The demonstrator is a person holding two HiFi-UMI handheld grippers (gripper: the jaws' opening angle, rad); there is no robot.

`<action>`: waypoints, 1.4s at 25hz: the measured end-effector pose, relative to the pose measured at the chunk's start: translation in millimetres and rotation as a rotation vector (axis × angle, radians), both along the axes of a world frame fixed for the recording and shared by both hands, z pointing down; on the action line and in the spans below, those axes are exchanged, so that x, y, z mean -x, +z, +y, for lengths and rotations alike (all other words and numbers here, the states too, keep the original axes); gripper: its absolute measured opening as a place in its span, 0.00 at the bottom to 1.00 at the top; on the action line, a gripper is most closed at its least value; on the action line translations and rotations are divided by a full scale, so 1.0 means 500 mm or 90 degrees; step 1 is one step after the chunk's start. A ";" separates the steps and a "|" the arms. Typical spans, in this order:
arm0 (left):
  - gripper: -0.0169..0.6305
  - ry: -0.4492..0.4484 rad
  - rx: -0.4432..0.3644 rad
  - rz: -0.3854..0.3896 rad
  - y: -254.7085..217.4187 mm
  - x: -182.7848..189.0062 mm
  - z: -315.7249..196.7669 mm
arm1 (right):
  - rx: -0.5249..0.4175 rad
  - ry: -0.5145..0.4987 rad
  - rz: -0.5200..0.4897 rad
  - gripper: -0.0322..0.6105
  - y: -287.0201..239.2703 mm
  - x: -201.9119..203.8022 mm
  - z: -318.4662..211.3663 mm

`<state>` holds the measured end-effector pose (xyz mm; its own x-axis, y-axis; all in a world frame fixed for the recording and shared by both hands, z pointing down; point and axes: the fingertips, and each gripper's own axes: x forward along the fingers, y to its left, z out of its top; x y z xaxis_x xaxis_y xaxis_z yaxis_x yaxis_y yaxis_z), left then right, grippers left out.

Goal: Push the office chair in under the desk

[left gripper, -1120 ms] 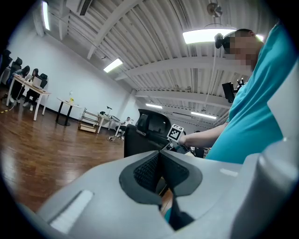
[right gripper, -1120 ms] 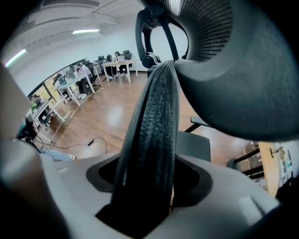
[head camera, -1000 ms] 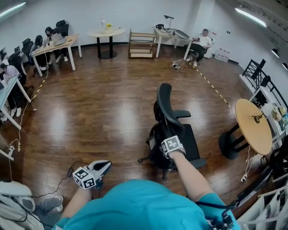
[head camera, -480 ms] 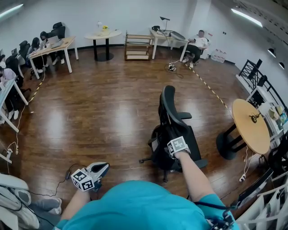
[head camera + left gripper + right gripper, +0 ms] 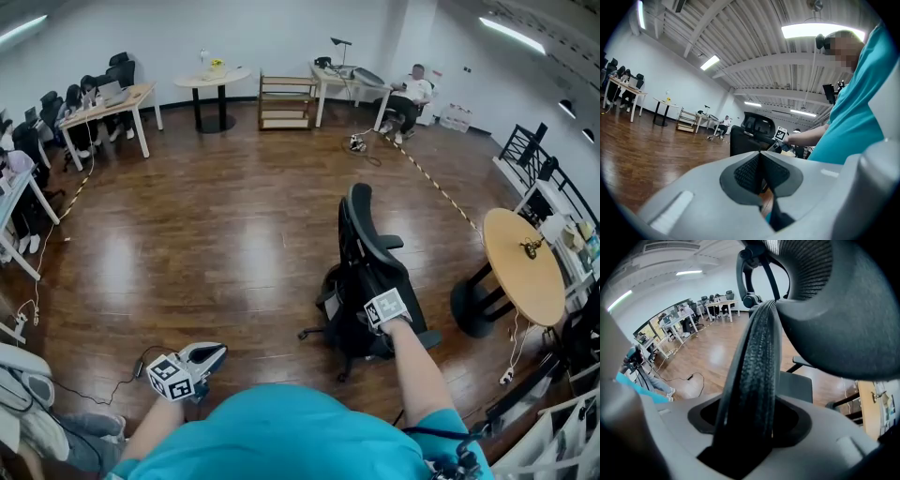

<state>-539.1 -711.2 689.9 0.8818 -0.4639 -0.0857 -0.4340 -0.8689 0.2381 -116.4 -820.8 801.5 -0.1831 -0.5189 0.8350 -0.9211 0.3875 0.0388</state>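
My right tool is clamped on the backrest rim of the office chair, centre right of the frame. The round worktop lies to the chair's right, on this hand's side. My left tool hangs closed and empty, lower left.

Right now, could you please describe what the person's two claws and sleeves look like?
The left claw and right claw are light grey moulded plastic with dark, textured pads set in rounded recesses. Each carries a white cube printed with black square markers: left cube, right cube. The person wears a teal short-sleeved shirt.
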 end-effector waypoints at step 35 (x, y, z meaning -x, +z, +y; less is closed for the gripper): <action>0.03 0.071 -0.017 -0.016 0.000 -0.610 -0.320 | -0.004 0.088 -0.010 0.51 0.053 -0.600 -0.296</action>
